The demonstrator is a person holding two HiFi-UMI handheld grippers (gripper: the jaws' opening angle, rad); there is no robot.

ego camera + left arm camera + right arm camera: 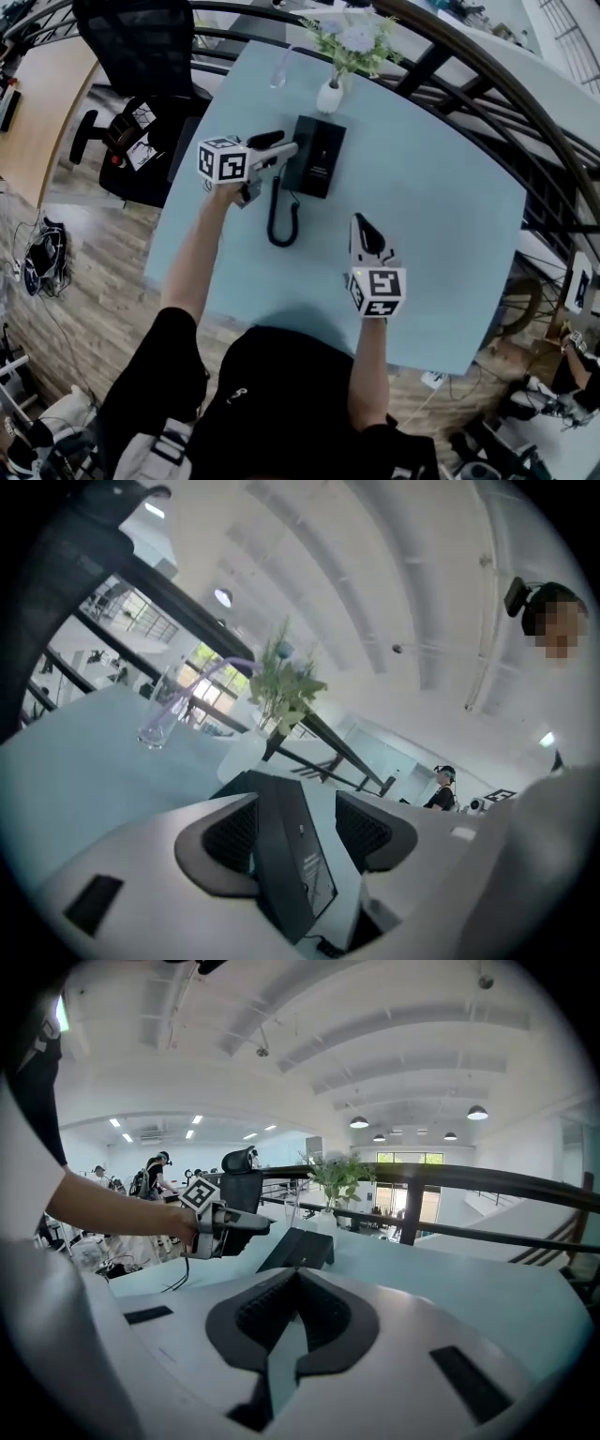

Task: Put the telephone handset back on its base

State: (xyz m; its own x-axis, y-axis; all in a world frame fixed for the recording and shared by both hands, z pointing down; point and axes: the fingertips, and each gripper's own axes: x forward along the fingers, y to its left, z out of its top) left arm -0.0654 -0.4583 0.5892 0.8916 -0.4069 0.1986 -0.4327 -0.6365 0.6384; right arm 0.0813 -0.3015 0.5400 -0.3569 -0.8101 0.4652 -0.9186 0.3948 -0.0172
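Nearest me, the right gripper (361, 225) sits over bare table (450, 234), jaws closed on nothing. Farther off, my left gripper (298, 829) stands wide open with the handset (286, 855) between its pads. The handset looks seated along the left of the base (319, 155). I judge this the release; next, back out leftward without dragging it. The coiled cord (279, 220) loops on the near side and the vase (330, 97) stands just beyond the base. The table's left edge is close.

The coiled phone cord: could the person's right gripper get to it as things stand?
Probably yes. The right gripper is shut on nothing, and only bare table lies between it and the coiled cord to its left.
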